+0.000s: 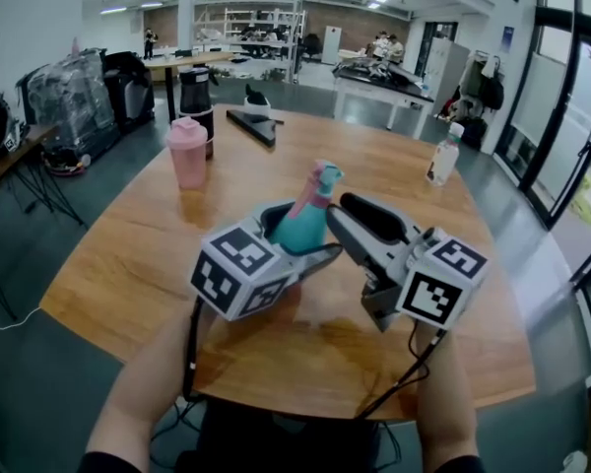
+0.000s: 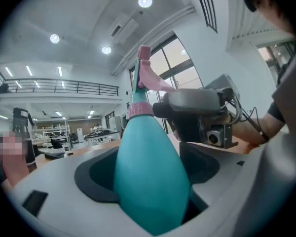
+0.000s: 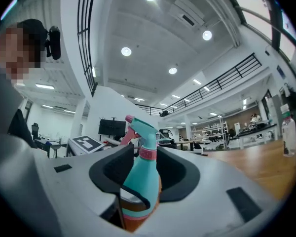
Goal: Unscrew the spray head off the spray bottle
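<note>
A teal spray bottle point(image 1: 303, 227) with a pink collar and a teal and pink spray head point(image 1: 321, 179) is held tilted above the wooden table point(image 1: 108, 274). My left gripper point(image 1: 295, 236) is shut on its fat body point(image 2: 150, 177), with the pads on both sides. My right gripper point(image 1: 347, 221) stands just to the right of the neck. In the right gripper view the bottle point(image 3: 140, 174) shows in the gap of the wide right gripper point(image 3: 139, 181), and the pads do not press on it. The spray head point(image 3: 139, 128) rises above the jaws. The right gripper point(image 2: 197, 110) also shows beside the neck in the left gripper view.
A pink lidded tumbler point(image 1: 188, 152) and a dark blender jug point(image 1: 196, 97) stand at the table's far left. A black wedge-shaped object point(image 1: 253, 124) lies at the far edge. A clear bottle point(image 1: 444, 156) stands at the far right. Both of the person's forearms reach in from below.
</note>
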Tool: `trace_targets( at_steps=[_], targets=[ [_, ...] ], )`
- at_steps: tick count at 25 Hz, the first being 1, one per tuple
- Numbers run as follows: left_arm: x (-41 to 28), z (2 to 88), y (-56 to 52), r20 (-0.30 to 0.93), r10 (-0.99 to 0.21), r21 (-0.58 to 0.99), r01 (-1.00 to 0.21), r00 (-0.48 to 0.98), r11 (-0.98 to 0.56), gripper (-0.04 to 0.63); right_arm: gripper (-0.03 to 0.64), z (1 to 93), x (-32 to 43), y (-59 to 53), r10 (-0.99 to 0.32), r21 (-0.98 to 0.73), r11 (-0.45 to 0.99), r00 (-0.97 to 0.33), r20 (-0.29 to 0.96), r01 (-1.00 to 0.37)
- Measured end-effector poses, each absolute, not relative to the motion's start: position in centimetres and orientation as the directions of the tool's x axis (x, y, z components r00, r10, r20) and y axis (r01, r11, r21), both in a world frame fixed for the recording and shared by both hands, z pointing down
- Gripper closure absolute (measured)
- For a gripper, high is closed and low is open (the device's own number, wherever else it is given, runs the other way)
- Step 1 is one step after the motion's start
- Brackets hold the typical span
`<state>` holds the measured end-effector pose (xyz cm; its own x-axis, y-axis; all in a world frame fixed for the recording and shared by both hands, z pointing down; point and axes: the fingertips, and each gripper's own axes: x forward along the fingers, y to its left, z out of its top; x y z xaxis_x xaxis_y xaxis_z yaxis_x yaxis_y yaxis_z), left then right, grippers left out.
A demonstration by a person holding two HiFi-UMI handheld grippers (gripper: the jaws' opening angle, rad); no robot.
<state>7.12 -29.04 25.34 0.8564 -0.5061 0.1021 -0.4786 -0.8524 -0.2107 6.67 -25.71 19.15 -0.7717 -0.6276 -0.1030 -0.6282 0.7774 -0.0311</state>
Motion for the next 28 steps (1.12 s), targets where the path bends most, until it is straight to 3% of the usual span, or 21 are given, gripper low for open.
trace_targets(
  at_steps=[4,8,18,20,23,28],
  targets=[
    [6.9,25.7,-29.3,0.119,-0.571,-0.286,-0.523,0.812,-0.803,0.204,0.469,19.4,5.8,-26.3,-0.672,-0.060,0.740,-0.735,-0.091,-0.670],
    [7.4,25.6,-28.4,0.123,-0.547,-0.313,-0.490,0.828,-0.813,0.204,0.468,19.7,6.0,-26.3,-0.678,-0.042,0.735,-0.731,-0.079,-0.677],
    [8.4,25.1,-22.6,0.093,-0.108,-0.224,-0.085,0.990,-0.971,0.204,0.471,19.3,6.2,-22.1,-0.374,0.053,0.922,-0.919,-0.125,-0.382],
    [8.4,24.8,-22.0,0.069,-0.062,-0.199,-0.047,0.996,-0.979,0.204,0.471,19.1,6.3,-21.8,-0.353,0.044,0.931,-0.924,-0.145,-0.363],
    [8.2,24.7,-23.5,0.053,-0.126,-0.173,-0.115,0.991,-0.978,0.204,0.462,18.7,6.8,-22.9,-0.438,0.023,0.894,-0.885,-0.160,-0.447],
    [7.0,25.4,-28.5,0.079,-0.404,-0.170,-0.387,0.912,-0.906,0.204,0.462,17.8,8.6,-24.2,-0.548,0.017,0.827,-0.813,-0.198,-0.562]
  ],
)
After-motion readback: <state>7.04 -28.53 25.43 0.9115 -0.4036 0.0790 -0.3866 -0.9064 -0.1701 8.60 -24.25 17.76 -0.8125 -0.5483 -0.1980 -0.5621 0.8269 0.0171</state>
